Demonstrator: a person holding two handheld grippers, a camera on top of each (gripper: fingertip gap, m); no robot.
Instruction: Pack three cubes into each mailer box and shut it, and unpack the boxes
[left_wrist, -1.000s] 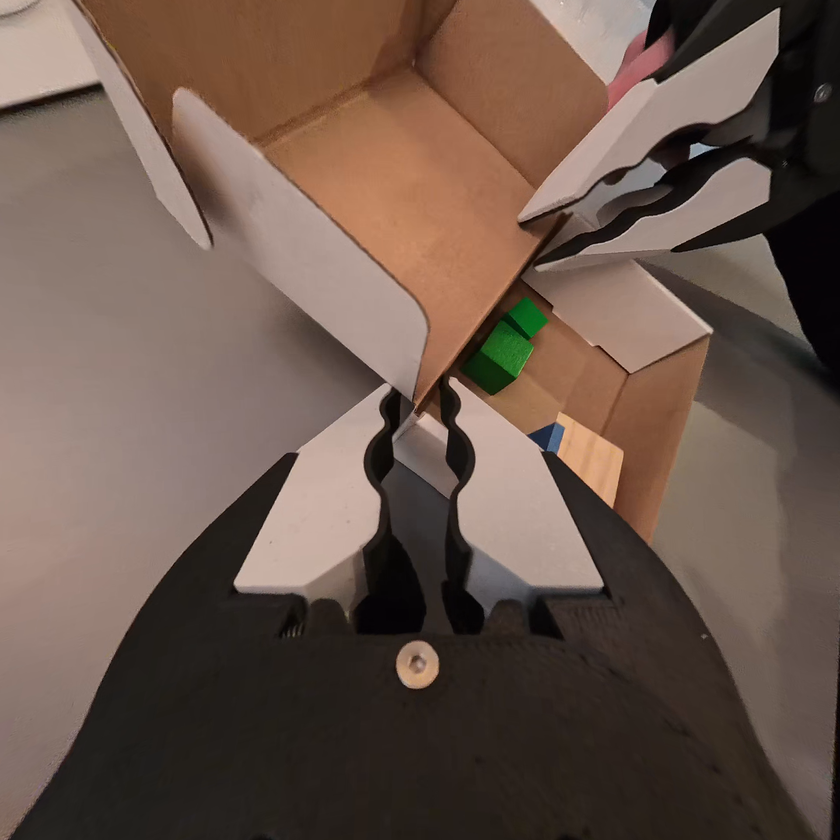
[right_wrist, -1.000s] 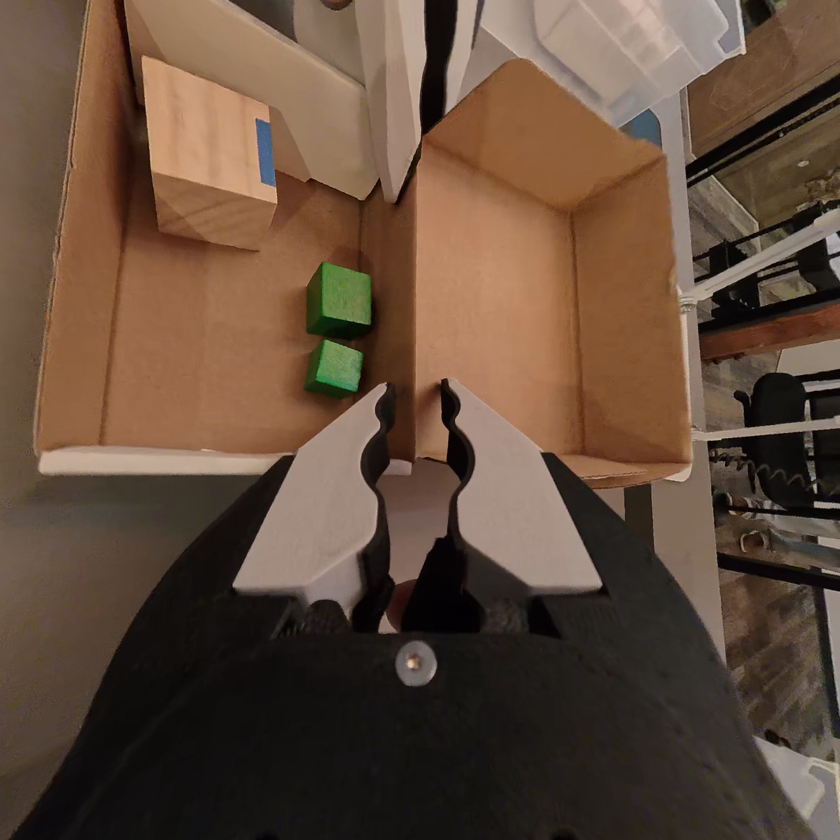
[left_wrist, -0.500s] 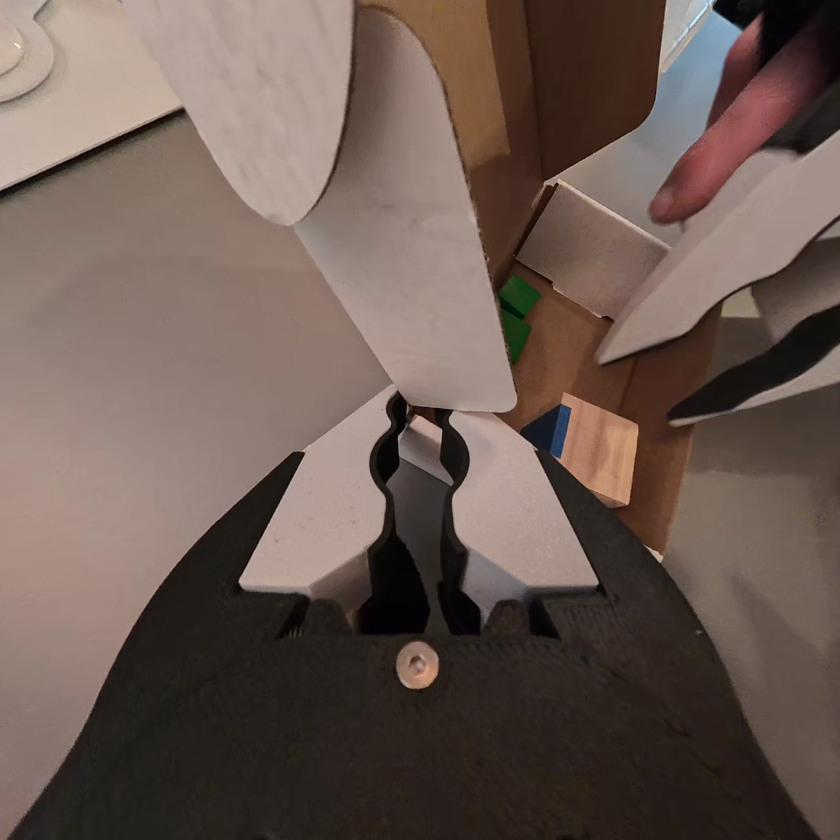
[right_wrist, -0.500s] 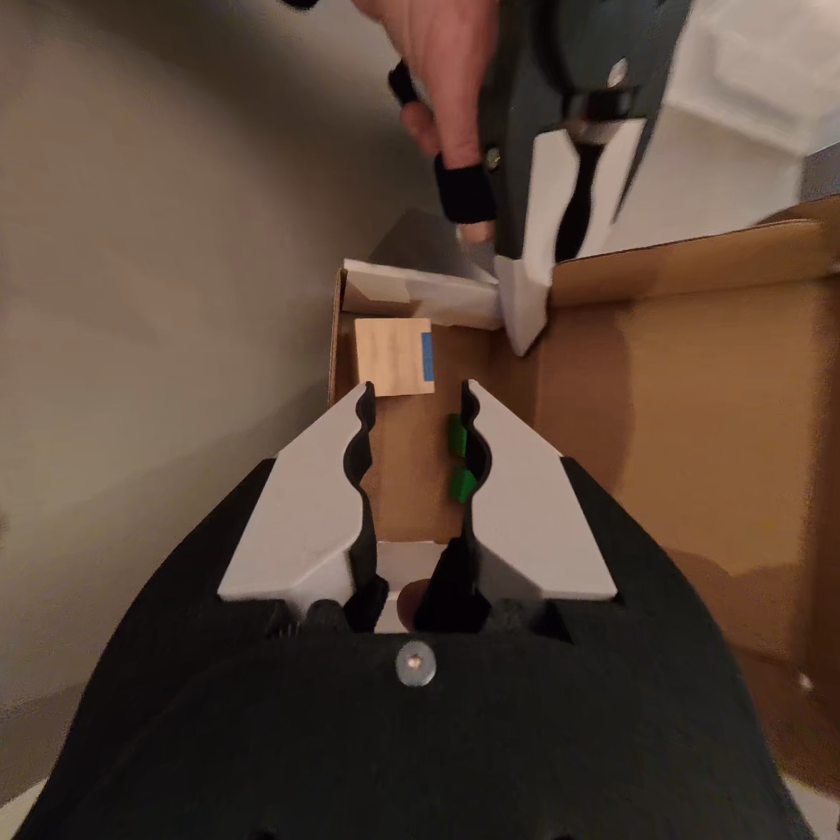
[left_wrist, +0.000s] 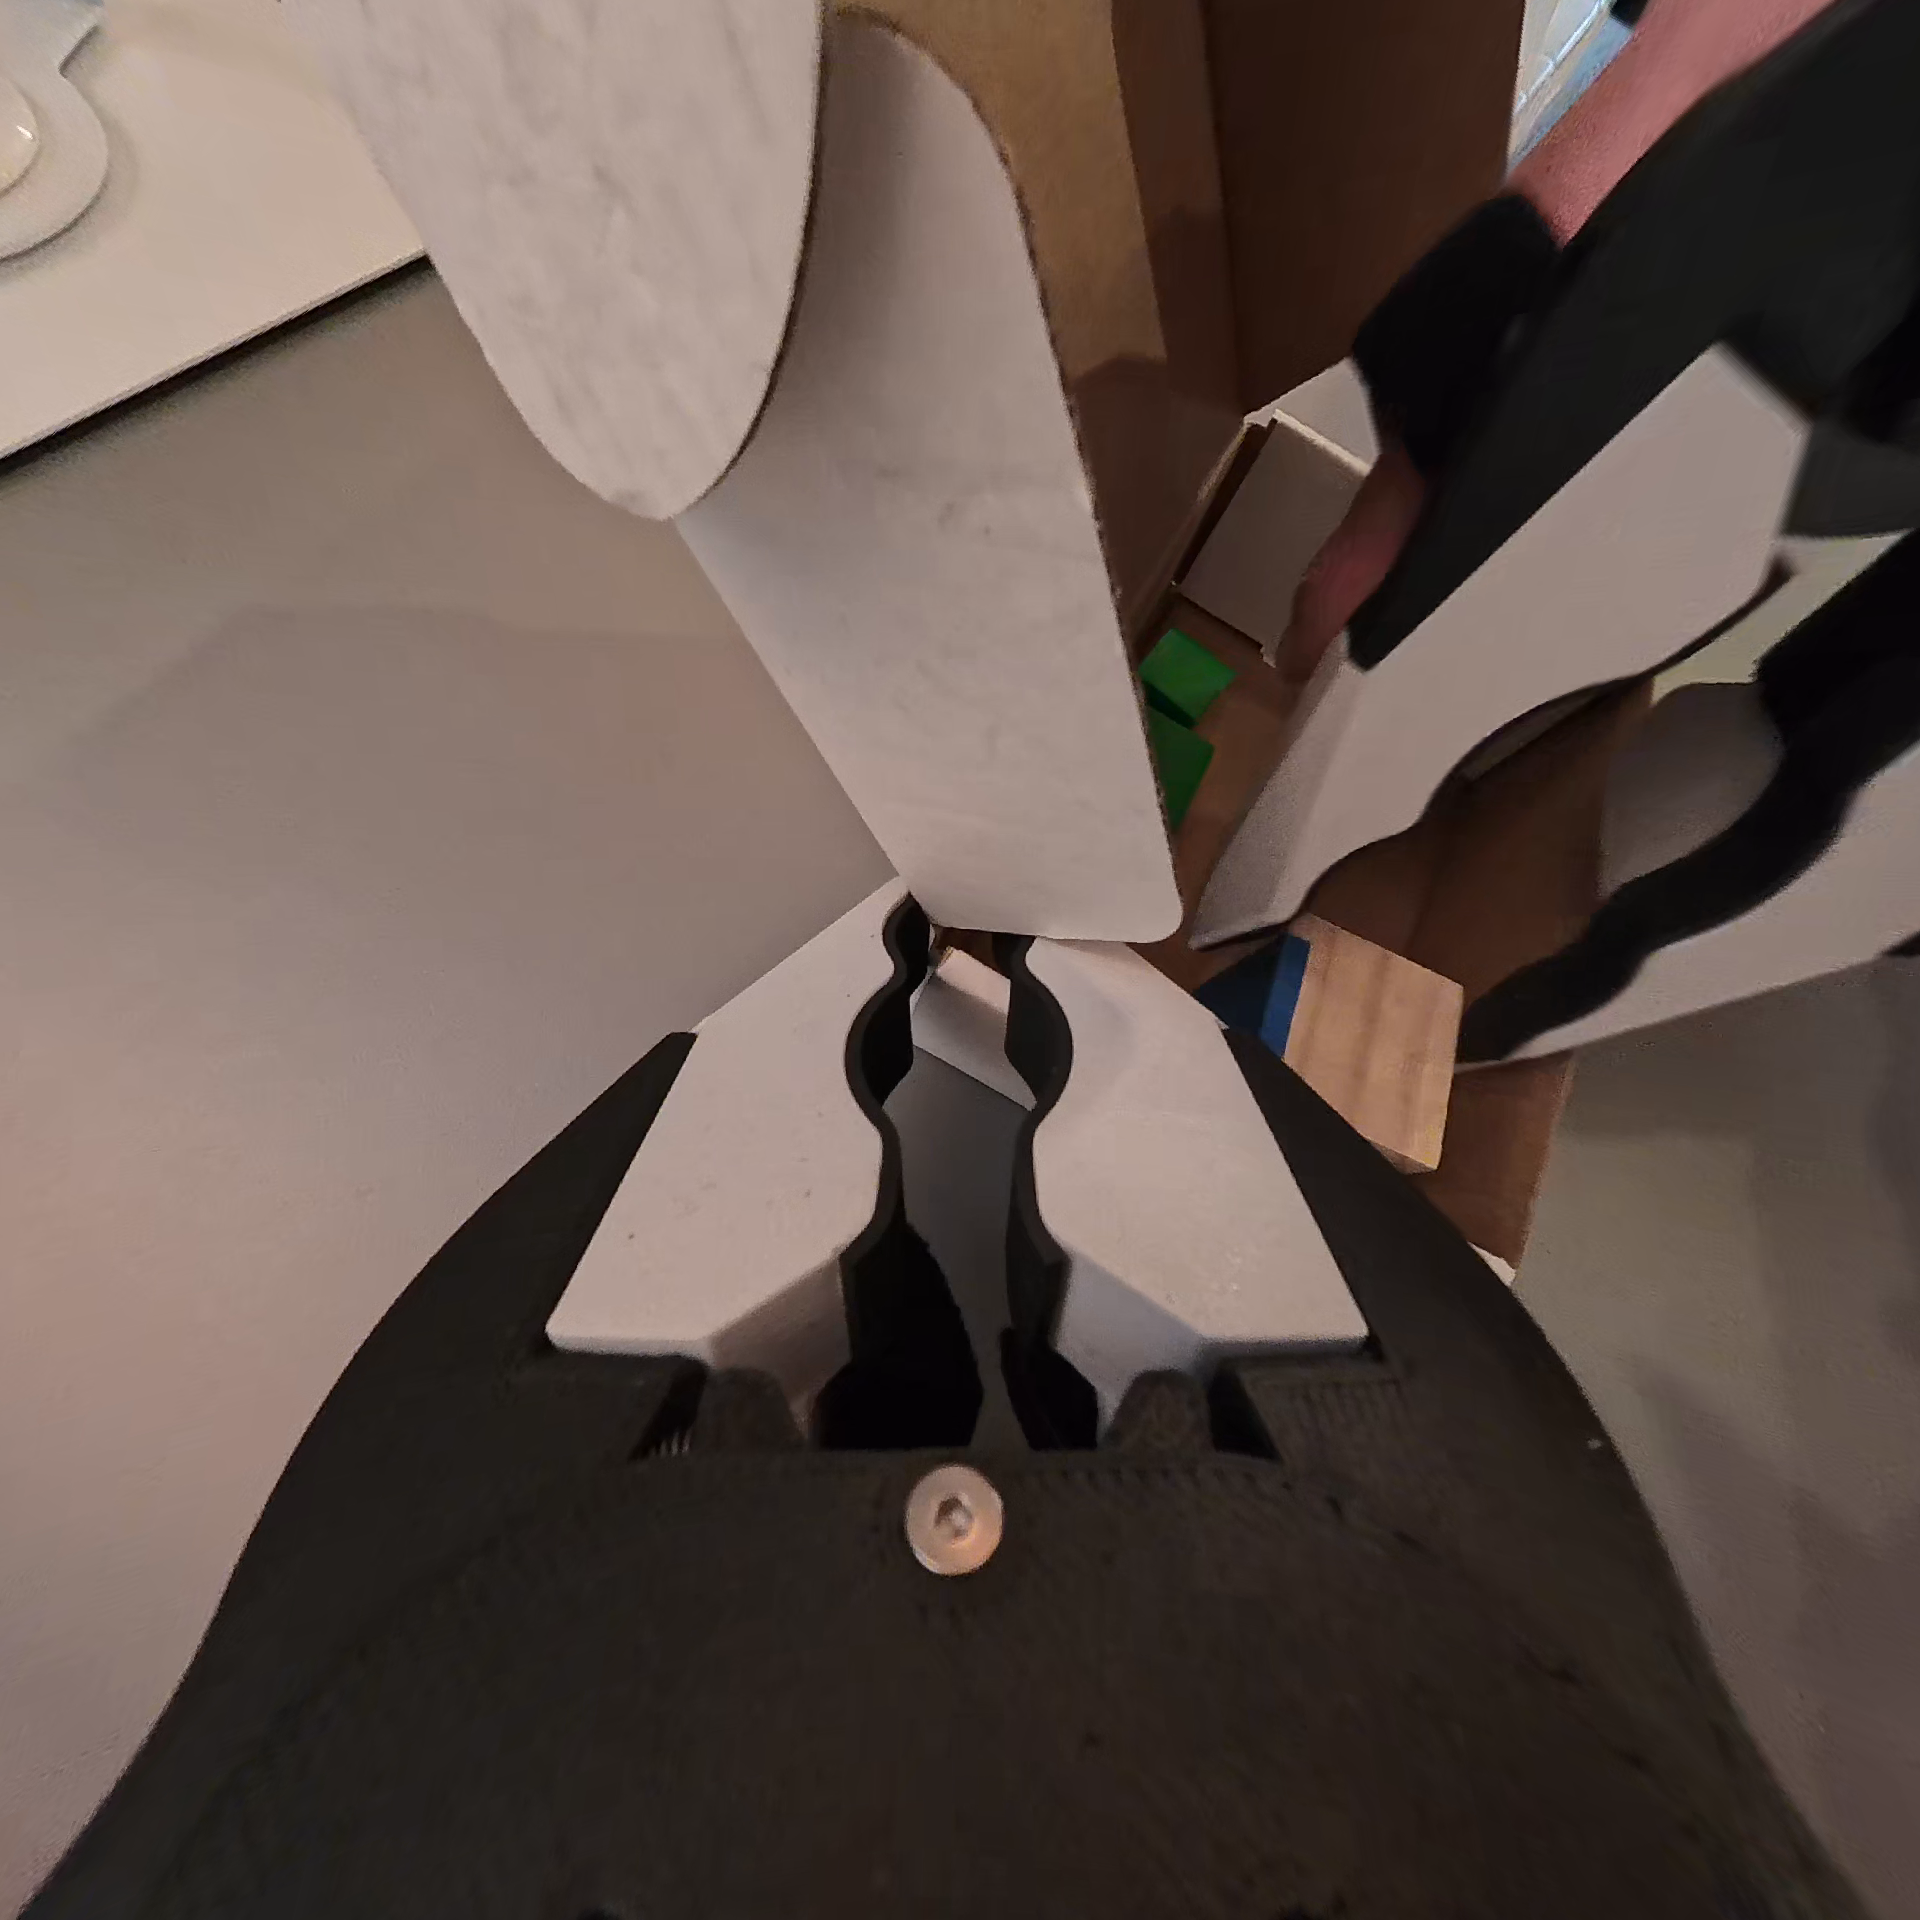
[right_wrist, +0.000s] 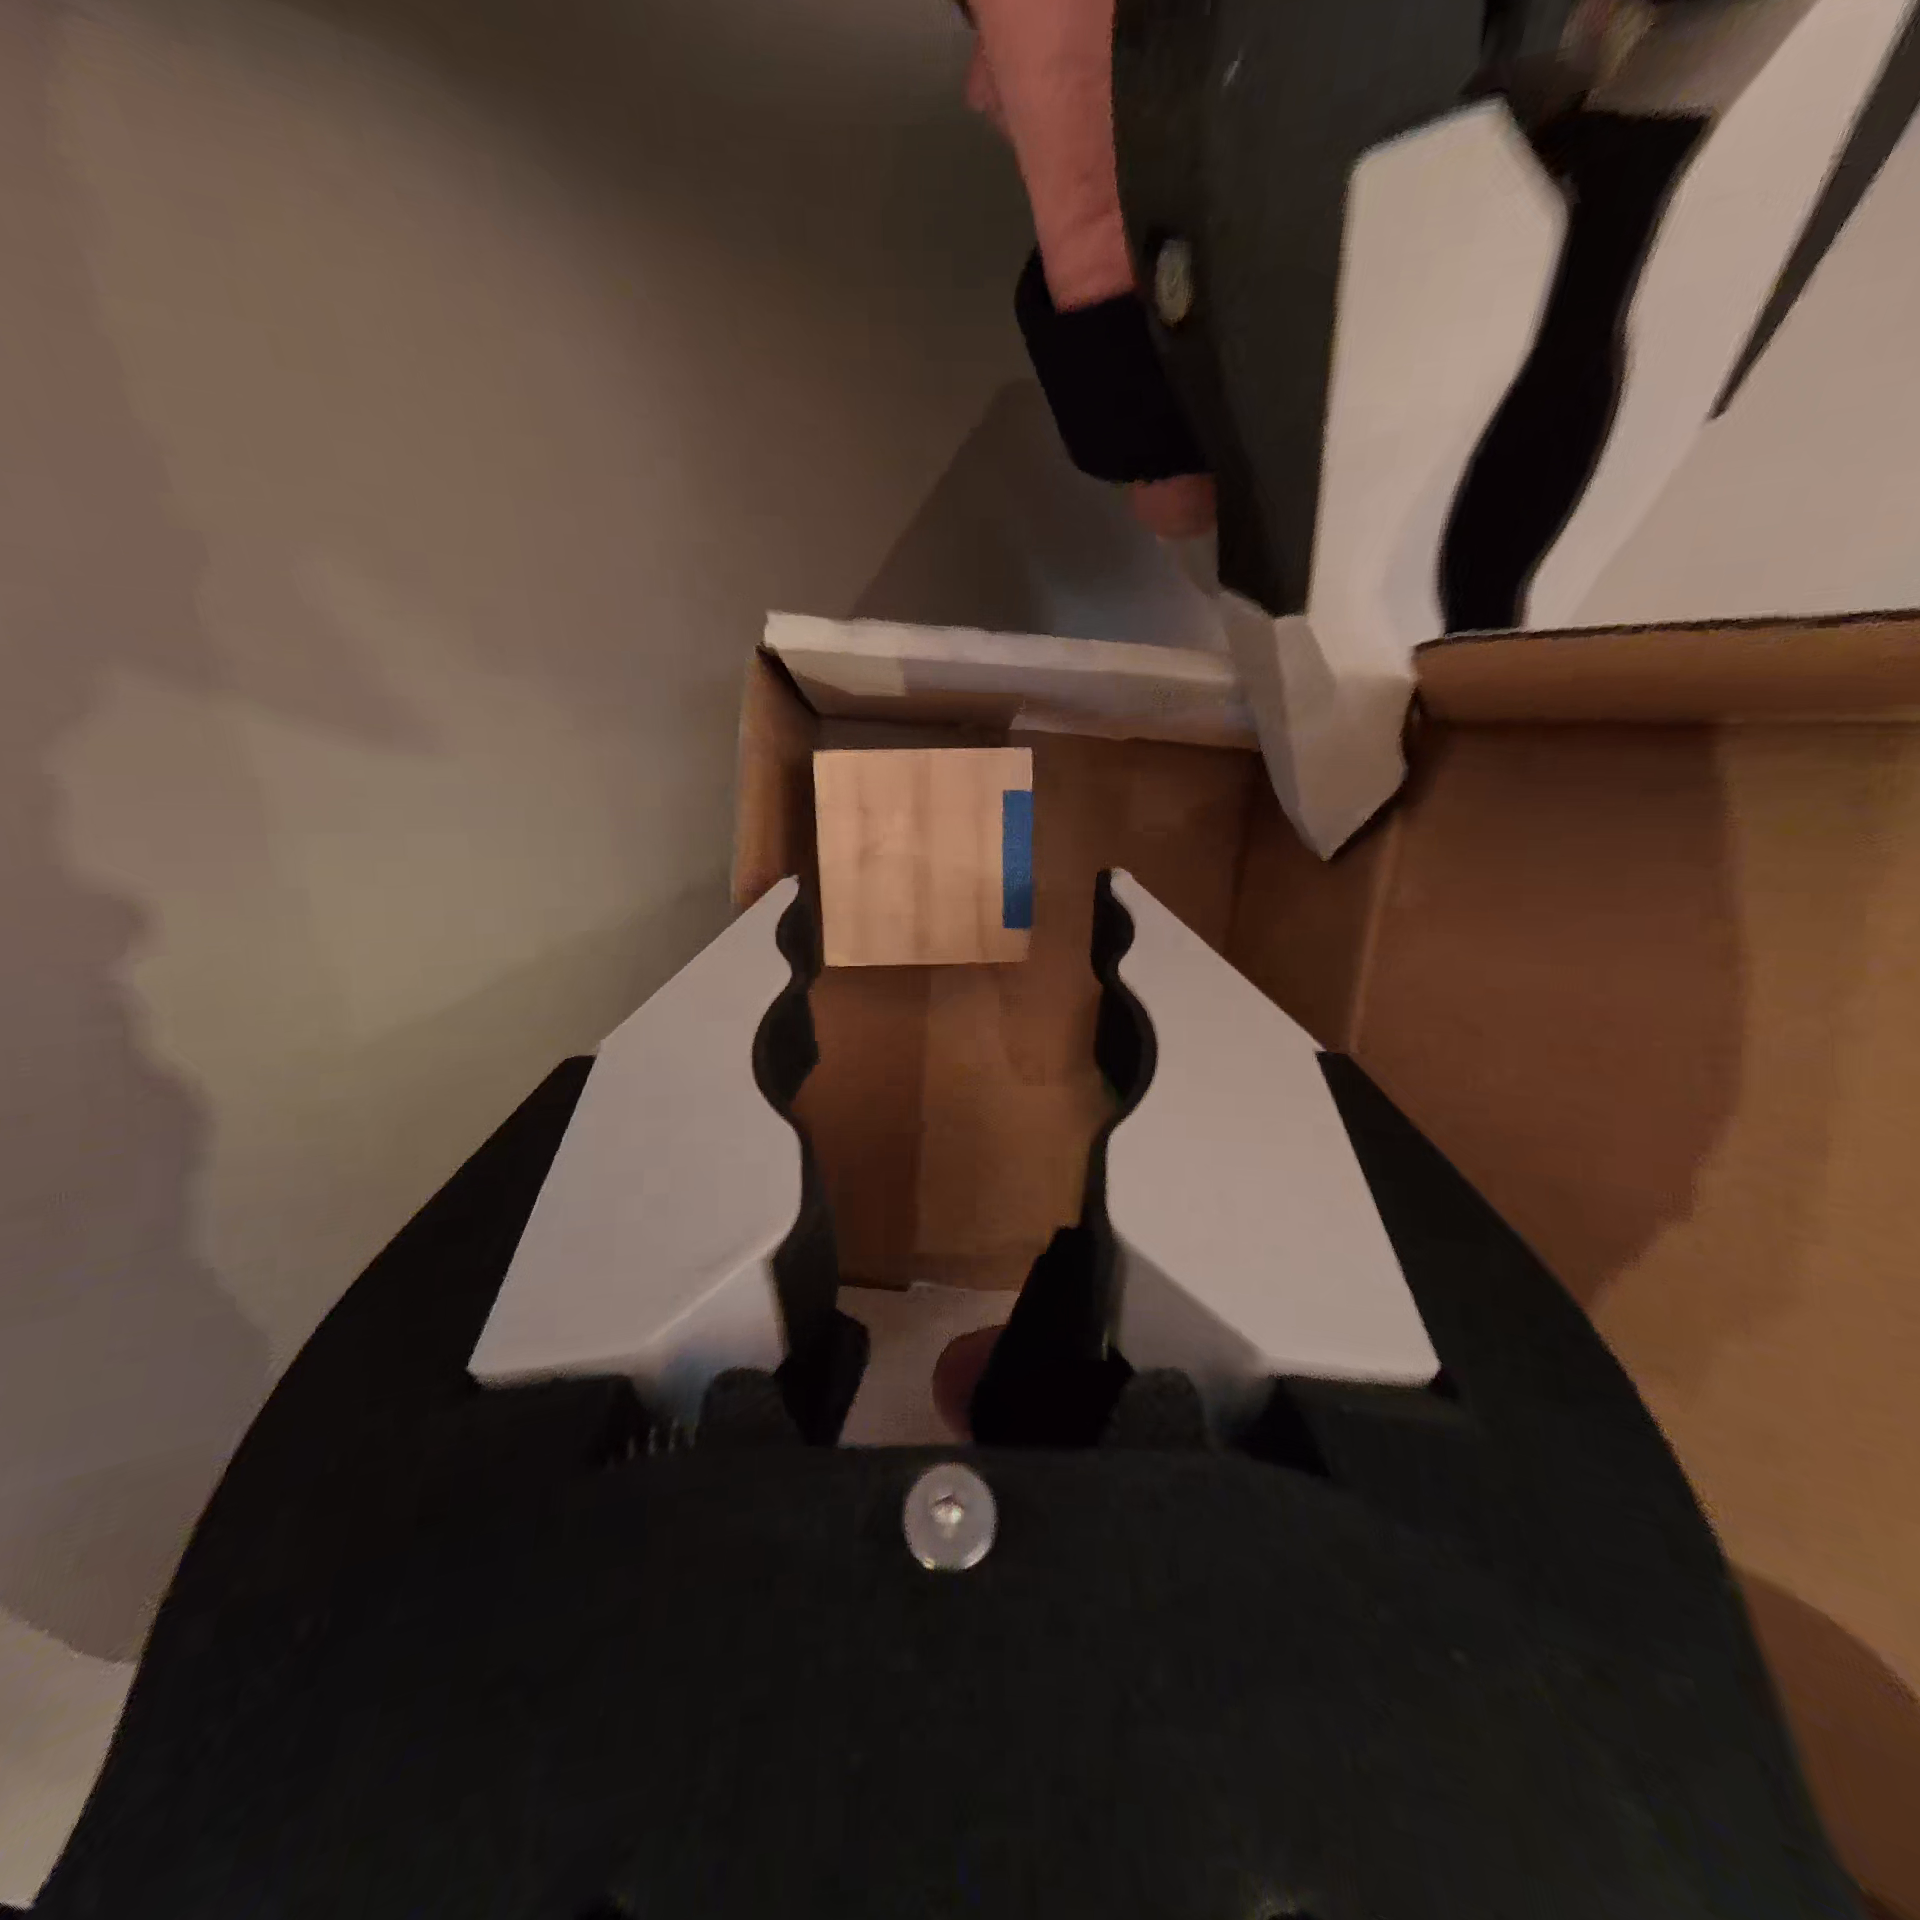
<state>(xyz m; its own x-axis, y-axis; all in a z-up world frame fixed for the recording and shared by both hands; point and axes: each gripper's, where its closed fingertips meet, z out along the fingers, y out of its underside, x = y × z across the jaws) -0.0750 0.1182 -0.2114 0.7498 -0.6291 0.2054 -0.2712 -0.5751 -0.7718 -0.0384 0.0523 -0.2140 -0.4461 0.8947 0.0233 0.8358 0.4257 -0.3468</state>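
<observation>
The mailer box (left_wrist: 1496, 1195) lies open on the grey table with its lid (left_wrist: 935, 623) standing up. Inside are two green cubes (left_wrist: 1182, 681) and a wooden cube with blue tape (left_wrist: 1371, 1049). My left gripper (left_wrist: 966, 935) is shut on a white flap at the box's near corner. It also shows in the right wrist view (right_wrist: 1351, 665). My right gripper (right_wrist: 948, 883) is open and empty. It hangs over the box floor, just short of the wooden cube (right_wrist: 914, 857). It also shows in the left wrist view (left_wrist: 1340, 987). The right wrist view hides the green cubes.
The brown inner face of the lid (right_wrist: 1610, 987) fills the right of the right wrist view. A person's hand (right_wrist: 1081, 208) holds the left gripper. A white board with a pale dish (left_wrist: 156, 208) lies at the table's far left. Grey table (left_wrist: 364, 831) surrounds the box.
My right gripper let go of the box's fold, opened wide and moved over the box toward the wooden cube. The lid swung from lying back to upright. My left gripper kept its hold.
</observation>
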